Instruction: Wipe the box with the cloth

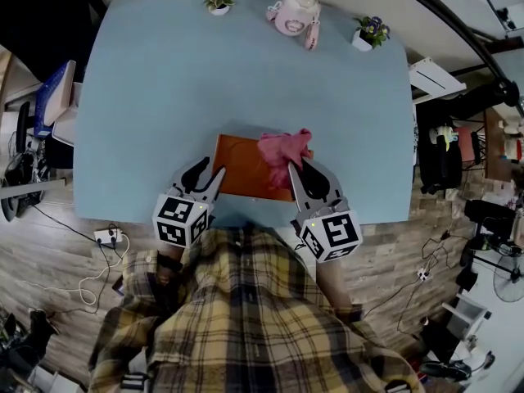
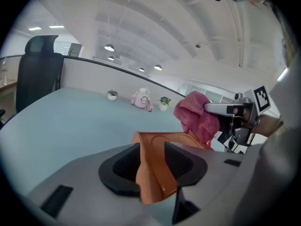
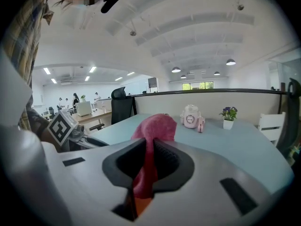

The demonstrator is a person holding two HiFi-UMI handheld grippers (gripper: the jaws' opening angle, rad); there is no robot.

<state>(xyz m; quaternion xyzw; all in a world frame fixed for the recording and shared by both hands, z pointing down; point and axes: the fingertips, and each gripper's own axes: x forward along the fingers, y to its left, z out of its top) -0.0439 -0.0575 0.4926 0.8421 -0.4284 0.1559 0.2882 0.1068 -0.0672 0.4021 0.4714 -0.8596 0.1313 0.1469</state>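
Open-plan office w/ arched ceiling; I'm working at the near edge of a pale blue tabletop. At the far edge stand a small green pot plant, a pink rounded toy and a purple-flowered pot plant, all well clear of the job.

Left gripper: jaws pinched on the left edge of the flat orange plastic box. Its own view shows the orange rim clamped between the pads. My read is it's there as an anchor, so the box won't skid when rubbed. Can't tell whether the box sits flat or is tipped up slightly.

The box lies at the table's near edge, between the two grippers.

Right gripper: jaws squeezed on the bunched pink cloth, w/ fabric filling the gap. The wad sticks out past the tips and sits over the box's right end, so cloth meets the box, not the jaws. Wipe prob just starting.
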